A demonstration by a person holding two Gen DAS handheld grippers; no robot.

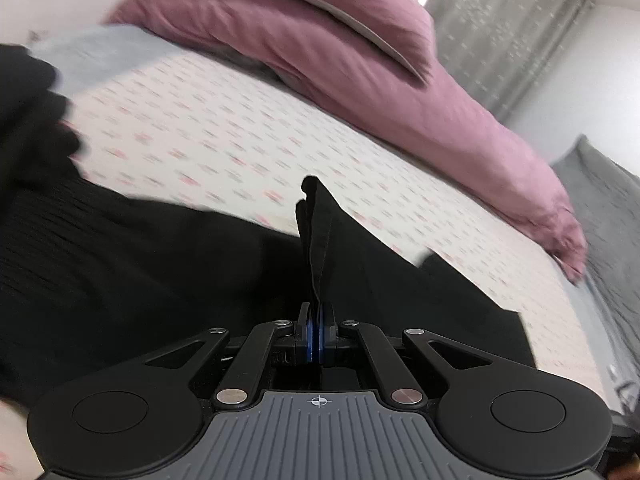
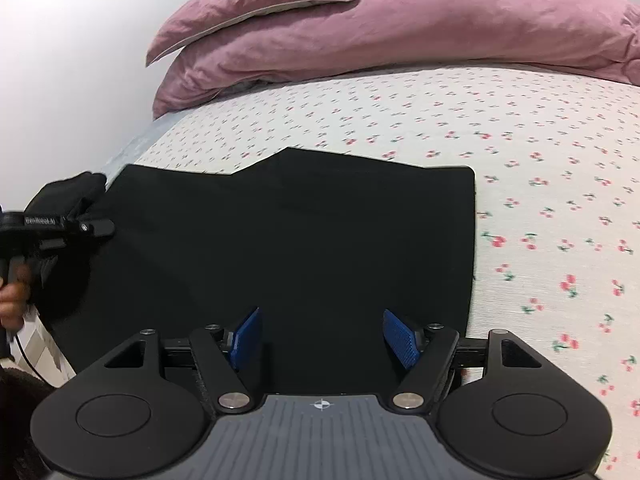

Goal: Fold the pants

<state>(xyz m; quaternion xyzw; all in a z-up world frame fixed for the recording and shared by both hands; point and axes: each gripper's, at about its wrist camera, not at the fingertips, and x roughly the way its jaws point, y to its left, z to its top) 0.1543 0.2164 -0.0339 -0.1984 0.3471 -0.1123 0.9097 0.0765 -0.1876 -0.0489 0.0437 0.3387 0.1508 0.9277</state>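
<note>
Black pants point(image 2: 296, 232) lie folded flat on the cherry-print bed sheet point(image 2: 540, 160). My right gripper point(image 2: 322, 336) is open, its blue pads point(image 2: 400, 336) apart just above the near edge of the pants, holding nothing. My left gripper point(image 1: 316, 320) is shut on a pinched fold of the black pants point(image 1: 316, 232), which stands up from between the blue pads. The left gripper also shows at the left edge of the right wrist view point(image 2: 96, 227), at the left end of the pants. The left wrist view is blurred by motion.
Pink pillows and a pink duvet point(image 2: 400, 28) lie along the far side of the bed. A white wall point(image 2: 60, 60) is to the left. Grey curtains point(image 1: 500, 28) and a grey blanket point(image 1: 600, 184) are at the right in the left wrist view.
</note>
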